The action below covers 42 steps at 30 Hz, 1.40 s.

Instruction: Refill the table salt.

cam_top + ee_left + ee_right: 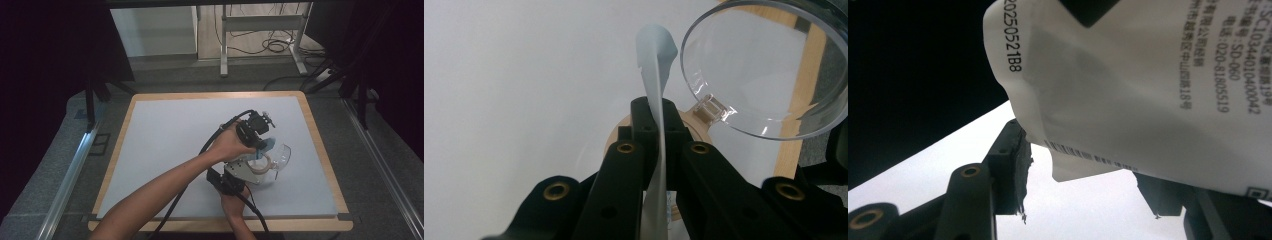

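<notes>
The left tool (658, 127) is clamped on the thin, pale-blue top edge of a soft pouch (655, 75), held just beside a clear round-rimmed plastic jar (769, 70) with a wooden lid ring. The right tool (1083, 170) stands spread, the pouch's glossy white printed back sagging between its jaws. Probably the pouch is being positioned for pouring; nothing visibly poured yet onto the matte grey worktop (165, 135).

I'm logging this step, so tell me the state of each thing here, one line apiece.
Pouch: lifted above the table, edge-on strip of it pinched by the left gripper.
Clear lid: hinged open, tilted up.
Container: on the table, mouth uncovered.
Left gripper: shut on the pouch.
Right gripper: jaws spread, by the pouch's lower corner; grip unclear.
</notes>
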Tool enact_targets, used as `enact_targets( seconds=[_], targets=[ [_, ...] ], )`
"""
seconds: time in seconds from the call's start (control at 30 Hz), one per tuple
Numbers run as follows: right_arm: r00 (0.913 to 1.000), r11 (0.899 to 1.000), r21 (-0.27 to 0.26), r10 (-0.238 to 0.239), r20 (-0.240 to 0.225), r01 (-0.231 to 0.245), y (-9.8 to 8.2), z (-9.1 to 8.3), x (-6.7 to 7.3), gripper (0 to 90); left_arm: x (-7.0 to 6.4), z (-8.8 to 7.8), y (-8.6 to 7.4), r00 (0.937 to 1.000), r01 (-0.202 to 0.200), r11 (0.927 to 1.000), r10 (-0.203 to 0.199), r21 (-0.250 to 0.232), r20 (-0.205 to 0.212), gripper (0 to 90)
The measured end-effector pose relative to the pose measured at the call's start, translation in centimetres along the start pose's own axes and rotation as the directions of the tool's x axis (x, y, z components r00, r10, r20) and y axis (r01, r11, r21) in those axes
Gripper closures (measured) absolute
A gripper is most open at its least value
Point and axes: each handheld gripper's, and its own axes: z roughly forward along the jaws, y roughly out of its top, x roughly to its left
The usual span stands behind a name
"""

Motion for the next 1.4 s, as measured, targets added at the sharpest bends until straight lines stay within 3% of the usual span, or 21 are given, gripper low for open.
enact_targets(
  seconds=[1.4],
  targets=[
    [1.0000, 1.000, -0.005, 0.002, 0.000, -0.002, -0.01, -0.03, 0.11, 45.0, -0.09, -0.10, -0.02, 1.0000, -0.010, 0.9999, 0.010, 0.004, -0.002, 90.0]
  ],
)
